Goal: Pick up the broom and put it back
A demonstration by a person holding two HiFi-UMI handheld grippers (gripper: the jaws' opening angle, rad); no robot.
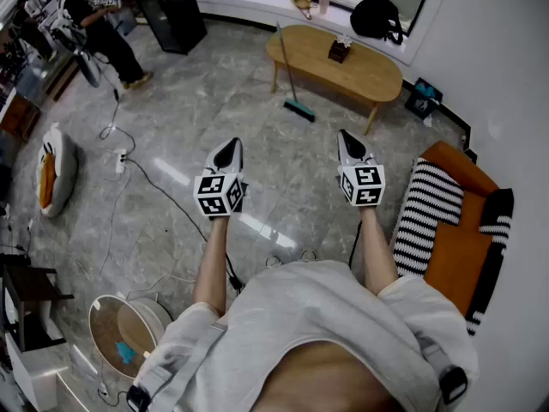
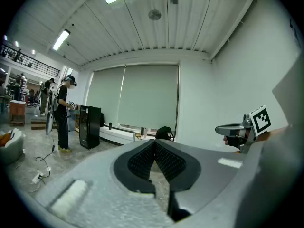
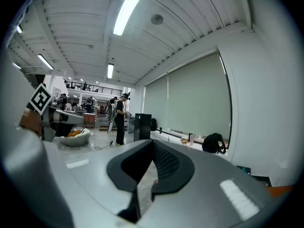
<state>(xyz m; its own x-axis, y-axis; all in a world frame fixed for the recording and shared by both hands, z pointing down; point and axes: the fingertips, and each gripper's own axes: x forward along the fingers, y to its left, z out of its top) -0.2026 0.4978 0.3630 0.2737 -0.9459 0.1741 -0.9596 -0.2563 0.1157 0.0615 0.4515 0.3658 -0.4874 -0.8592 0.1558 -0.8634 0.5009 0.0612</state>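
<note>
Broom leans against table, handle up, head down.

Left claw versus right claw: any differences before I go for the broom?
The left claw hangs over grey floor; the right claw hangs beside the striped cushion. In the head view the left claw sits left of the broom, the right claw right of it. Both are shut, empty and short of the broom.

Grey marble floor, 1 oval wooden table (below the window), orange sofa
</note>
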